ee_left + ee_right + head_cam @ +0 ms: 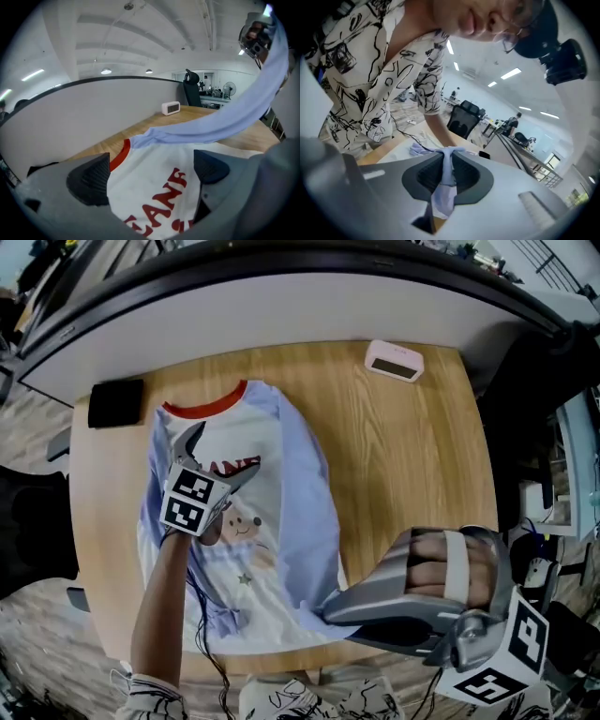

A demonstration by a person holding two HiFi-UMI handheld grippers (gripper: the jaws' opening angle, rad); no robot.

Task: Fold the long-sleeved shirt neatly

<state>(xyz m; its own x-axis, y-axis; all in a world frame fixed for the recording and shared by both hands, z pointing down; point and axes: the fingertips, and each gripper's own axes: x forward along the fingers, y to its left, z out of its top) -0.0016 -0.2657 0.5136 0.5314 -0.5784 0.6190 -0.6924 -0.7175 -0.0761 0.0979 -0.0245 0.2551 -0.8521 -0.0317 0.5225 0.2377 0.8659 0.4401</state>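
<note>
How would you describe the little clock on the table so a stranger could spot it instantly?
Find the wooden table and look along its far edge, by the curved white partition. Right of the shirt spread there sits the small pale clock. It is the only light, rounded box with a dark display; the black pad at the far left is flat.

We see a light wood table (pixel 412 484), grain running front to back. On it, right under the left claw (pixel 221 452), lies the long-sleeved shirt (pixel 281 484), collar twd the far edge. Beyond the claw & to its left: a black pad (pixel 116 403). Beyond & well to its right: a sm. pink-white clock (pixel 394 360).
</note>
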